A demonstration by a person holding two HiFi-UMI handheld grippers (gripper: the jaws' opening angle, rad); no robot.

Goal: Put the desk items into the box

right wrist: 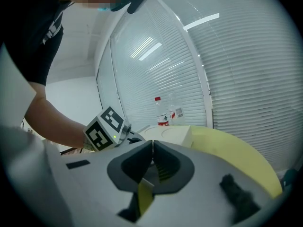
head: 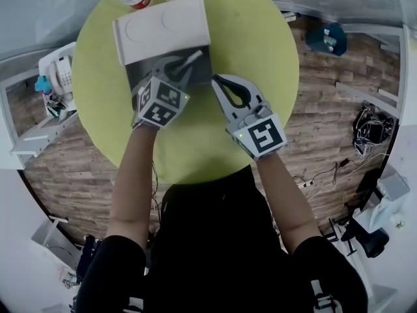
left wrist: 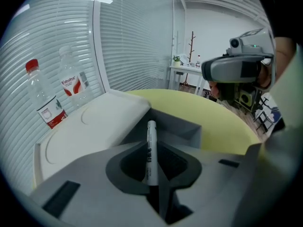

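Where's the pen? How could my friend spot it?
Find the round yellow-green table, then the grey box with a white lid on it. Right over the box, the left gripper pinches a thin white marker pen with black writing. It's the only skinny stick there; the clear plastic bottles behind are fat with red labels.

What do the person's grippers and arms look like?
Both the left gripper and right gripper are grey plastic with curved jaws and darker inner faces, each carrying a white cube of black square markers. The arms are bare below short black sleeves.
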